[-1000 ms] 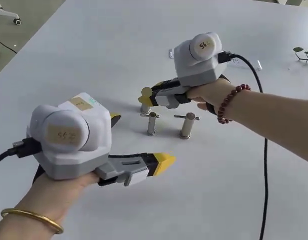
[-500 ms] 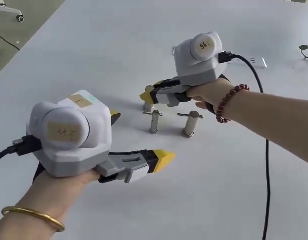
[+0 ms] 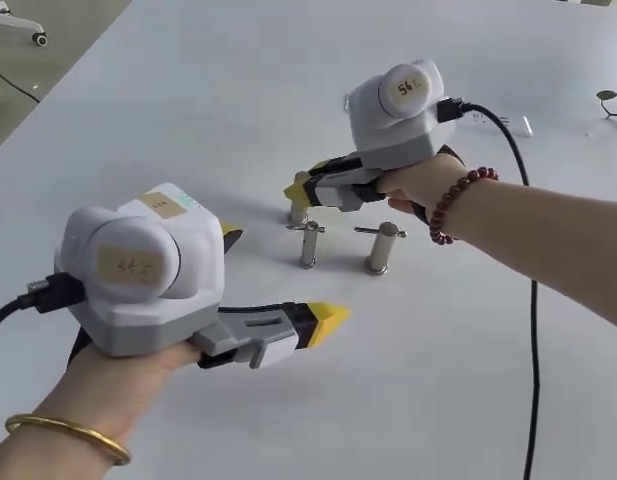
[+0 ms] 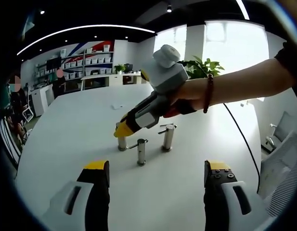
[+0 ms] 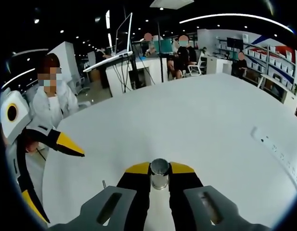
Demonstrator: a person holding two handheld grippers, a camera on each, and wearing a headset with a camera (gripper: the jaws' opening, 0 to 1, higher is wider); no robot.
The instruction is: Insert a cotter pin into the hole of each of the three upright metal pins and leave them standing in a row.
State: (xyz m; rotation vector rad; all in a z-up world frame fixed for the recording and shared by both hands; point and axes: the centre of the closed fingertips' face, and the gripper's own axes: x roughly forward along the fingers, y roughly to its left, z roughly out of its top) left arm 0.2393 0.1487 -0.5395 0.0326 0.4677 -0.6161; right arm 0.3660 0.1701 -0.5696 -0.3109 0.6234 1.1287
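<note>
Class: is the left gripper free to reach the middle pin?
Probably yes: the left gripper is open, with bare table between it and the middle pin; the right gripper holds the end pin.

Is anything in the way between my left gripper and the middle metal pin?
Nothing visible. Bare table lies between the open left gripper and the middle pin; the right gripper holds the end pin beside it.

Three metal pins (image 3: 307, 248), two cotter pins (image 3: 368, 231)
</note>
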